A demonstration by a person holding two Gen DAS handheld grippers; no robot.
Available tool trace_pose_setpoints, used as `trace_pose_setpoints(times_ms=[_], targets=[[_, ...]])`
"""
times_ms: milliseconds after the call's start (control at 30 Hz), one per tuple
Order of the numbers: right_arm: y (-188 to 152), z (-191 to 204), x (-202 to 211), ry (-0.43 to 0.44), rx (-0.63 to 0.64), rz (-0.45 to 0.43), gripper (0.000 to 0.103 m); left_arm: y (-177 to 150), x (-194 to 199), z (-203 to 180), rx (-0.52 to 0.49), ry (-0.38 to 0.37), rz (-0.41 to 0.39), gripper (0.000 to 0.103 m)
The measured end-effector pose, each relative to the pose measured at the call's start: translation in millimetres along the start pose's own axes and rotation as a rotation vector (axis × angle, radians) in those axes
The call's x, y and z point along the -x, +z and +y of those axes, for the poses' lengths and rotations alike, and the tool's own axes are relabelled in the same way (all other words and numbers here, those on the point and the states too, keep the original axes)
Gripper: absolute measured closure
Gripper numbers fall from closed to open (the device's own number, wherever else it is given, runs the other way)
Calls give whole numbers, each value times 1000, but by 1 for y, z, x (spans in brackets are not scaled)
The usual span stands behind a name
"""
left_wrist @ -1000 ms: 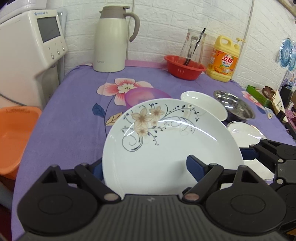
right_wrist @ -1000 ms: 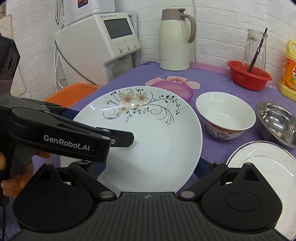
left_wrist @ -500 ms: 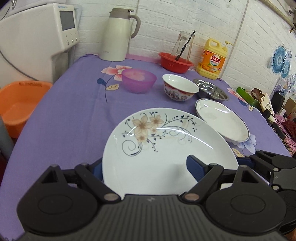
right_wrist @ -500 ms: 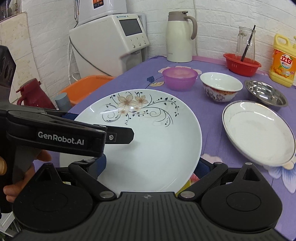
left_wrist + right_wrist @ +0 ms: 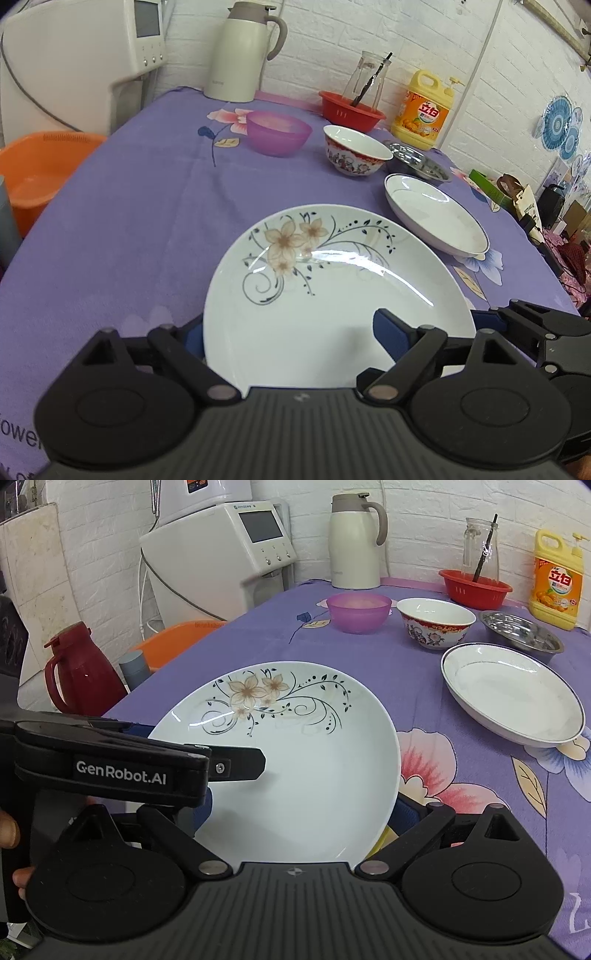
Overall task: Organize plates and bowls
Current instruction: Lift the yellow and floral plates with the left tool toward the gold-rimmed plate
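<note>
Tongs from both sides pinch the flowered plate [image 5: 332, 295]. Left gripper [image 5: 291, 332] and right gripper [image 5: 299, 808] clamp its near rim above the purple tablecloth [image 5: 129, 221].

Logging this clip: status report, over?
Left tongs and right tongs shut on flower plate. Plate low over cloth; touchdown unclear. Rimmed plate apart on its right, nothing between.

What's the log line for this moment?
held: floral plate | left claw: clamps left rim, jaws just opened further | right claw: at right rim, grip unclear
</note>
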State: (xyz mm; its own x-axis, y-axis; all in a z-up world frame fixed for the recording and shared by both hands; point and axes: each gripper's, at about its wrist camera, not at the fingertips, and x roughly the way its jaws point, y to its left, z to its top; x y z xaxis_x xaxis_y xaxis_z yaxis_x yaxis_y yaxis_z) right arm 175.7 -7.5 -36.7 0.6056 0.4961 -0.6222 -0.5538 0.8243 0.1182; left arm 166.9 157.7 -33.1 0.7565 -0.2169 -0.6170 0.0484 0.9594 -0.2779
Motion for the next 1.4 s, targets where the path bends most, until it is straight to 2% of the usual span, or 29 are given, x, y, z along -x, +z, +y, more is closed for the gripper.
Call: trace_pose_setpoints(times_ms=[467, 833, 1067, 1267, 1400], targets=[[-4, -2, 3, 18, -9, -3, 0, 3, 1, 1, 10, -2, 1, 15], [-5, -2, 5, 13, -12, -14, 0, 3, 0, -3, -24, 6, 16, 12], [-5, -8, 8, 20, -36, -33, 0, 6, 0, -8, -64, 25, 27, 11], [-5, -7, 10, -11, -25, -38, 0, 8, 10, -27, -235, 79, -44, 9], [-7, -13, 13, -3, -40, -55, 0, 13, 15, -33, -239, 75, -79, 9]])
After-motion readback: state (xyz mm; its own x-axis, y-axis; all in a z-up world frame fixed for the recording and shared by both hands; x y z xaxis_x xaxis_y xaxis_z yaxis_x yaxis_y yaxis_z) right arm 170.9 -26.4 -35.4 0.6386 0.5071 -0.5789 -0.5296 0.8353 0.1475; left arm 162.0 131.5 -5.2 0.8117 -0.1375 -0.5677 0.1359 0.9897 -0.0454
